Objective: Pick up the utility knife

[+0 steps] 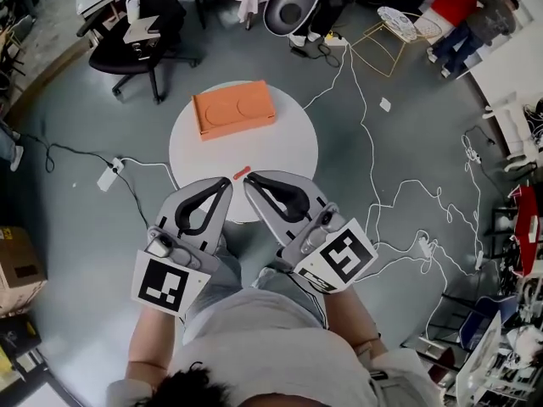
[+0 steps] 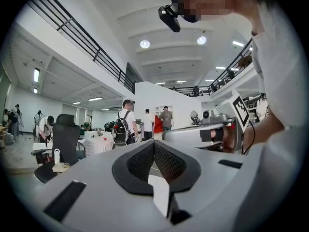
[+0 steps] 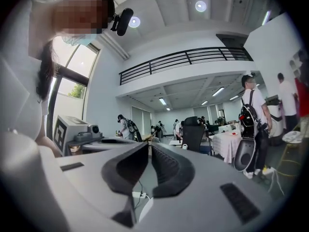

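The utility knife [image 1: 242, 173], small and orange-red, lies near the front edge of the round white table [image 1: 288, 142] in the head view. My left gripper [image 1: 226, 181] and right gripper [image 1: 249, 179] are held side by side just short of it, tips on either side of the knife, both shut and empty. Each gripper view looks level across the room, over the table, and does not show the knife. In the left gripper view the left gripper [image 2: 154, 143] has its black pads pressed together; the right gripper [image 3: 149, 145] looks the same in its own view.
An orange box [image 1: 233, 108] sits on the table's far side. A black office chair [image 1: 140, 32] stands at the back left. White cables [image 1: 365, 134] and a power strip [image 1: 110, 175] trail over the grey floor. People stand in the distance.
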Action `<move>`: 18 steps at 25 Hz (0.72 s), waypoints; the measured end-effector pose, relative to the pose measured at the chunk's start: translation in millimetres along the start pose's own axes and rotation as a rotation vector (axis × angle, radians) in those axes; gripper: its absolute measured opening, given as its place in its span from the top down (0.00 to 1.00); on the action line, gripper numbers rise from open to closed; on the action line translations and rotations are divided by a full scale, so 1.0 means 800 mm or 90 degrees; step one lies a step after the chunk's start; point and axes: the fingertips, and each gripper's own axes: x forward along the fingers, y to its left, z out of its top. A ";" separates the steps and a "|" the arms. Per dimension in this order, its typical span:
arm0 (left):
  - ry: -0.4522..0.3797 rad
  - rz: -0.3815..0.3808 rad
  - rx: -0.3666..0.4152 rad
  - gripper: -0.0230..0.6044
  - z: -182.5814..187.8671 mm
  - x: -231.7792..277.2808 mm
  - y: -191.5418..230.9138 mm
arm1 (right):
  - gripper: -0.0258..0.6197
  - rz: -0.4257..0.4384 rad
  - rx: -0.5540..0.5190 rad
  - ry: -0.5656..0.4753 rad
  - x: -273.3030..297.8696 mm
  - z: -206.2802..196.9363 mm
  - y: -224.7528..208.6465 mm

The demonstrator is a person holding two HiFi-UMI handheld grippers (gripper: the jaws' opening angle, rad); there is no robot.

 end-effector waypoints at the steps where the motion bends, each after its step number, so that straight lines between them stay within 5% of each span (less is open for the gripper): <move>1: 0.002 -0.009 -0.002 0.95 -0.002 0.003 0.011 | 0.93 -0.007 0.002 0.002 0.011 -0.001 -0.004; 9: 0.025 -0.075 -0.022 0.95 -0.026 0.021 0.081 | 0.93 -0.075 0.023 0.019 0.077 -0.017 -0.030; 18: 0.065 -0.148 -0.027 0.95 -0.076 0.051 0.103 | 0.93 -0.167 0.044 0.045 0.086 -0.045 -0.060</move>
